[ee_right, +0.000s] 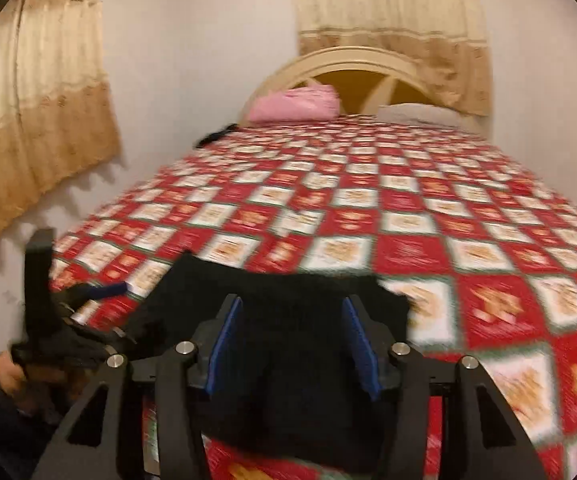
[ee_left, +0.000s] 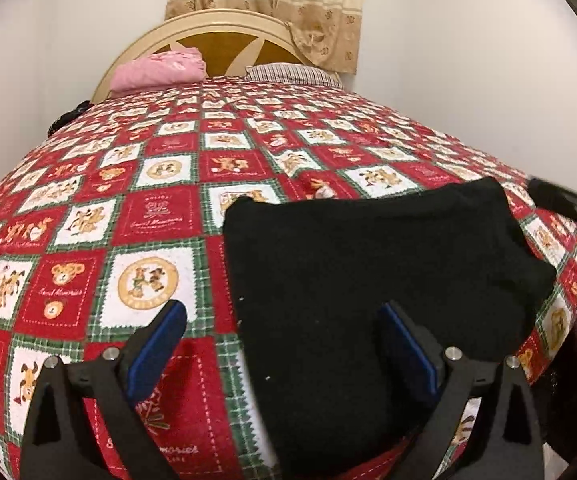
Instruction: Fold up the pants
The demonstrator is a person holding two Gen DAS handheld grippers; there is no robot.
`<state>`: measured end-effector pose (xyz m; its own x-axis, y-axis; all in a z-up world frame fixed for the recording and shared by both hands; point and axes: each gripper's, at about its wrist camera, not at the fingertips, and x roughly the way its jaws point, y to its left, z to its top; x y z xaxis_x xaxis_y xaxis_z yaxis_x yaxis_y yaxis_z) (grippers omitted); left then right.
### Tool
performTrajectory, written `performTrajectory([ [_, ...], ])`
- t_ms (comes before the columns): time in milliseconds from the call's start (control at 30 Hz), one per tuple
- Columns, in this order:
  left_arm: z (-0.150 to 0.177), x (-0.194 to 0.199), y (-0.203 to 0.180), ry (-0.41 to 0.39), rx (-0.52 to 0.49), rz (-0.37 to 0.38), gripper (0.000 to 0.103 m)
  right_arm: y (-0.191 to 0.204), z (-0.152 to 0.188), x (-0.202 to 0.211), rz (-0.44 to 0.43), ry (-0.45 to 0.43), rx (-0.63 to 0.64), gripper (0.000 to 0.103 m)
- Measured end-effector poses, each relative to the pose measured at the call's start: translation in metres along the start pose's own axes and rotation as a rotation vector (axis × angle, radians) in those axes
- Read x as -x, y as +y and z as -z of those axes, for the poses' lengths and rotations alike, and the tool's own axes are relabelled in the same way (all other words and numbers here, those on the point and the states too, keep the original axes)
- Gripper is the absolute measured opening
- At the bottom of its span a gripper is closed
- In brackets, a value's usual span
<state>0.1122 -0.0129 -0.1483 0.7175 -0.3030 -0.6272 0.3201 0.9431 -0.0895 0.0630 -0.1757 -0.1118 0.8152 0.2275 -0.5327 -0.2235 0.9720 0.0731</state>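
Left wrist view: the left tool (ee_left: 282, 322) hangs with its blue-padded fingers (ee_left: 156, 350) spread wide, nothing between them. Below and ahead lie the pants (ee_left: 368, 280), a black folded bundle resting flat on the bed (ee_left: 168, 184) near its foot edge, to the right of the tool's centre line. The right finger sits over the black cloth; the left finger sits over the red-and-white bear-print blanket. Whether either pad touches the fabric cannot be told. At the far right edge a dark part of the right tool (ee_left: 564, 204) shows, blurred. At the head of the bed are a pink bundle (ee_left: 156, 70), a striped pillow (ee_left: 288, 74), a cream headboard (ee_left: 224, 28) and a beige curtain (ee_left: 272, 0).

Right wrist view: the picture is motion-blurred. The right tool (ee_right: 292, 344) has its fingers (ee_right: 220, 344) held wide apart and grips nothing; the pants (ee_right: 280, 312) lie on the bed (ee_right: 408, 208) right in front of it, the black cloth filling the gap between the fingers. To the left, the left tool (ee_right: 100, 292) is seen from the side beside the pants' left edge, held by a hand (ee_right: 8, 372). A second curtain (ee_right: 36, 100) hangs on the left wall.
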Motion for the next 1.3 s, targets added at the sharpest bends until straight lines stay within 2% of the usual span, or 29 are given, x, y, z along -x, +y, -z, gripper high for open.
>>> performTrajectory([
  [67,0.0,-0.005,-0.003,0.007,-0.02,-0.014,0.099,-0.006,-0.004,-0.022,0.046,0.044,-0.013,0.054],
  [167,0.003,-0.016,0.001,0.034,-0.014,-0.014,0.099,-0.032,0.002,-0.051,0.066,0.141,-0.093,0.054],
  [233,0.005,-0.022,0.004,0.052,0.003,-0.001,0.1,-0.05,0.012,-0.058,0.122,0.153,-0.129,0.054],
  [367,0.005,-0.019,0.005,0.054,0.014,0.008,0.1,-0.067,0.018,-0.046,0.044,0.115,-0.206,0.054],
  [500,0.002,-0.013,0.003,0.049,0.003,-0.003,0.1,-0.065,0.018,-0.028,0.08,0.083,-0.201,0.054],
  [633,0.001,-0.014,0.004,0.055,0.008,-0.007,0.1,-0.07,0.023,-0.011,0.065,0.071,-0.23,0.054],
  [900,0.004,-0.023,0.007,0.08,0.023,0.008,0.103,-0.074,0.037,-0.012,0.036,0.116,-0.249,0.058],
  [1033,0.005,-0.029,0.01,0.096,0.045,0.03,0.103,-0.076,0.041,-0.018,-0.011,0.138,-0.278,0.059],
  [1300,0.002,-0.035,0.009,0.115,0.041,0.052,0.103,-0.073,0.044,-0.02,-0.006,0.132,-0.27,0.061],
])
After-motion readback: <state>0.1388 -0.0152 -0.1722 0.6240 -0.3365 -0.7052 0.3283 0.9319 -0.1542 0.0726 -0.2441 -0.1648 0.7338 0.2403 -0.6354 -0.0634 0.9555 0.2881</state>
